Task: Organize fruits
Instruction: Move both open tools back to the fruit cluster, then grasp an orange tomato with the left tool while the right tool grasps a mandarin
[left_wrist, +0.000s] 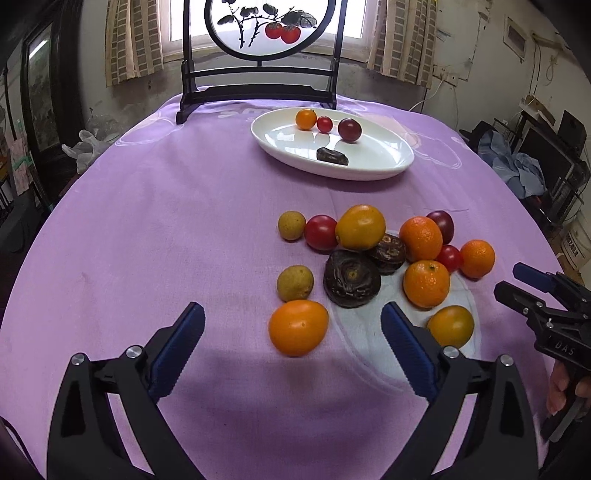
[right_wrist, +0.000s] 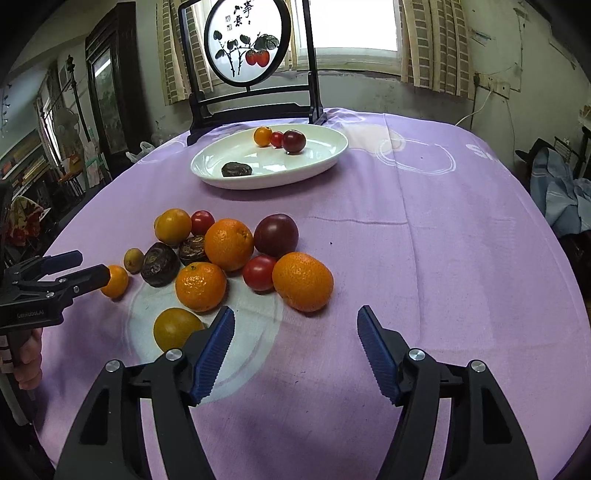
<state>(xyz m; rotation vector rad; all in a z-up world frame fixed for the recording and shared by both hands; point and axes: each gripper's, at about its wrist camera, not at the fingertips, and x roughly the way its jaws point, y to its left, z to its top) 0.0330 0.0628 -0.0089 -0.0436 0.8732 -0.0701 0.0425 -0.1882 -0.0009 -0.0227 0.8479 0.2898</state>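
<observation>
Left gripper (left_wrist: 291, 338) with ridged blue pads wide apart and holding nothing, smooth orange fruit (left_wrist: 298, 327) between them on purple cloth (left_wrist: 147, 221), right gripper (right_wrist: 295, 350) fingers apart and empty, bumpy round oranges (right_wrist: 302, 281) piled near, shiny white oval plate (right_wrist: 236, 181) far behind

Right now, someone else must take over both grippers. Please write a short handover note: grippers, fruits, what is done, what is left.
Left gripper: open, empty, above the cloth near an orange tomato.
Right gripper: open, empty, just in front of the pile.
White oval plate: at the far side, holding four items, an orange tomato, a small red one, a dark purple one and a dark brown piece.
Done: those four placed.
Left: the pile of mandarins, tomatoes, small yellowish fruits and dark brown pieces on the purple tablecloth.
</observation>
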